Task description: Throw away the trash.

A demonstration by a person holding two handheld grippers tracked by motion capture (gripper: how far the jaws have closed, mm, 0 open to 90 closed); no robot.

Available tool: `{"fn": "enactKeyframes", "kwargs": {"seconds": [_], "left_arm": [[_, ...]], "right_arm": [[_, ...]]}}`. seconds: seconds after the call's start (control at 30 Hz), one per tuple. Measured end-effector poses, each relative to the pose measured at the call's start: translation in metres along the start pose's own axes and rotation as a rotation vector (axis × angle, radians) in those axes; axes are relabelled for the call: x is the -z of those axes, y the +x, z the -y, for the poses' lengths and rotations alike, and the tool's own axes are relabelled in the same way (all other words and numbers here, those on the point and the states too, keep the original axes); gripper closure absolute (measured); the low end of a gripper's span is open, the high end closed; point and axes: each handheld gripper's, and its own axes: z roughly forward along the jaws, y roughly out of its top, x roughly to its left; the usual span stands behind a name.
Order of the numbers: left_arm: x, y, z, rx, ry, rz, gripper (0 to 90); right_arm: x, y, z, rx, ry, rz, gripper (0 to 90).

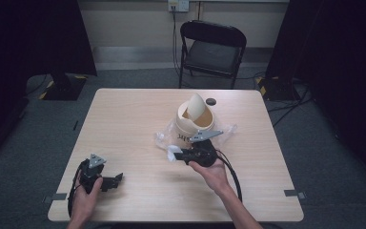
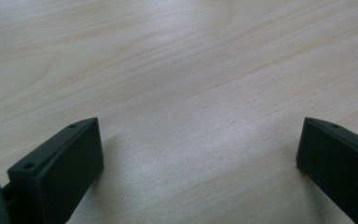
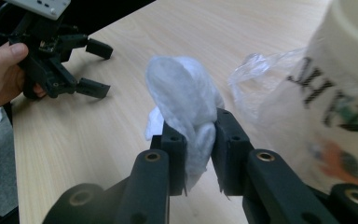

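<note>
Left gripper (image 1: 116, 180) sits near the table's near-left corner, held by the person's left hand (image 1: 86, 195), low over the wood. Jaws stand wide apart with nothing between them; in the left gripper view only bare table (image 2: 186, 84) lies between the two black jaws.

Right gripper (image 1: 177, 153) is nearer the middle of the table, held by the right hand (image 1: 214, 172), jaws pointing left. Jaws are clamped tight on a white crumpled wipe (image 3: 186, 112); in the right gripper view the wipe is pinched between the two pads and bulges out above them, lifted off the table. In the high view the wipe (image 1: 173, 152) shows as a small white lump at the jaw tips, just left of the gripper body.

Just beyond the right gripper lies a clear plastic wrapper (image 1: 164, 139), crinkled, flat on the table, touching the base of a cream-coloured bin (image 1: 193, 128) with a swing lid (image 1: 197, 109) tilted up. The bin carries dark printed letters on its side; in the right gripper view (image 3: 340, 102) they read partly like "THE", rest blurred and cut off, with green and orange marks below, not readable.

Far side of the table: a small dark round disc (image 1: 211, 101) right of the bin. Behind the table a black folding chair (image 1: 213, 47) and a wall socket (image 1: 178, 5).
</note>
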Motion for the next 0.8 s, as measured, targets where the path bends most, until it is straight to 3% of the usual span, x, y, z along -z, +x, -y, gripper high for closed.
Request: {"fn": "enactKeyframes", "kwargs": {"seconds": [0.2, 0.7, 0.8], "left_arm": [[0.000, 0.000, 0.000, 0.000, 0.000, 0.000, 0.0], [0.000, 0.000, 0.000, 0.000, 0.000, 0.000, 0.0], [0.000, 0.000, 0.000, 0.000, 0.000, 0.000, 0.0]], "right_arm": [[0.017, -0.008, -0.003, -0.029, -0.035, 0.026, 77.1], [0.052, -0.027, -0.016, -0.028, -0.077, 0.082, 77.4], [0.064, -0.029, -0.026, -0.023, -0.110, 0.097, 77.4]]}}
